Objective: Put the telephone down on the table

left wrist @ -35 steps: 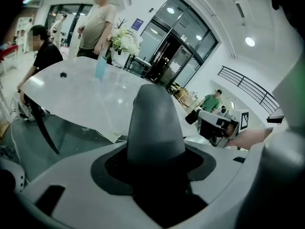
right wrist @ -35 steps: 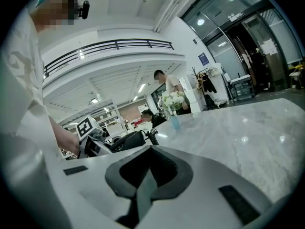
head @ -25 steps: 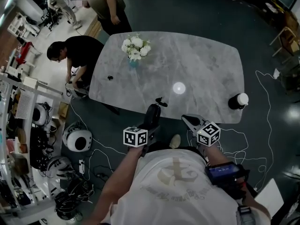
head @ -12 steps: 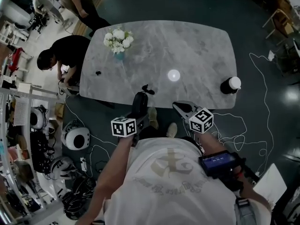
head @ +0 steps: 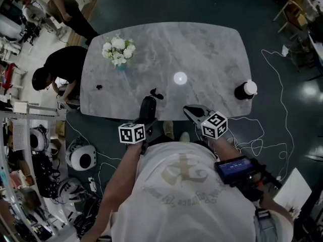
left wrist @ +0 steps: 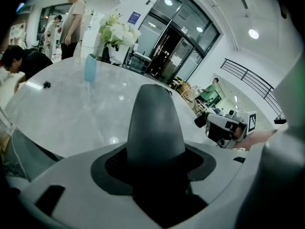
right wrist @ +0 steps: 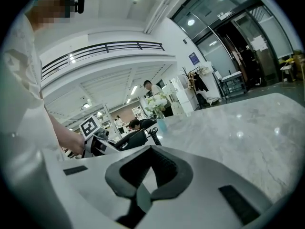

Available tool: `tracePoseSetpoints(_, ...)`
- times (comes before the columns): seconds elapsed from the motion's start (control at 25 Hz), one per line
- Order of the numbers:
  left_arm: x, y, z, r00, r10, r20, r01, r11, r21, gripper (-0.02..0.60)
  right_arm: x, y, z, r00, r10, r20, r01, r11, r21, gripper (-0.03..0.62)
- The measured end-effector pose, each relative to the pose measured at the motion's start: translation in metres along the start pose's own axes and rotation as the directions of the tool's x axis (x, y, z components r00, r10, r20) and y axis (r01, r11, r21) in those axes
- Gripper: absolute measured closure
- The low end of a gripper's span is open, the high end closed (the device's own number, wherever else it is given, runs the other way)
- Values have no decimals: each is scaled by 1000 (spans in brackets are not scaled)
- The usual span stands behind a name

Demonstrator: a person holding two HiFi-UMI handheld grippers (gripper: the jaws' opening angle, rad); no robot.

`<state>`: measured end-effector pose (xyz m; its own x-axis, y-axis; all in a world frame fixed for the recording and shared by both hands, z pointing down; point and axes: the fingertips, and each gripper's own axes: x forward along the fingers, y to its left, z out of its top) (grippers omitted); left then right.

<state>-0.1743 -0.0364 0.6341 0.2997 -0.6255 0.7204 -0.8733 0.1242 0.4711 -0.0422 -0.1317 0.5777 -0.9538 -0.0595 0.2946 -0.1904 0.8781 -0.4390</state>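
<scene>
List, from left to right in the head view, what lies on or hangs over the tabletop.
small black object → vase of white flowers → telephone → right gripper → dark bottle with a white cap

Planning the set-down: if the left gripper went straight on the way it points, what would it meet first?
Probably the grey marble tabletop, near its front edge; the black telephone handset in the left gripper would touch first. Depth is unclear.
</scene>
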Motion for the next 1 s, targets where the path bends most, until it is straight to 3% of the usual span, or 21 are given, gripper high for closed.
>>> tracePoseSetpoints(0.56,55,58,69,998,36,-59,-32,997,76,302,56,-56,39,999,-39,-31,39,999,4,579)
tracePoseSetpoints(1.0,98,57,107,997,58,-48,-49,985,167,302,66,-78,49,996,-54,-73,56,998,23,579)
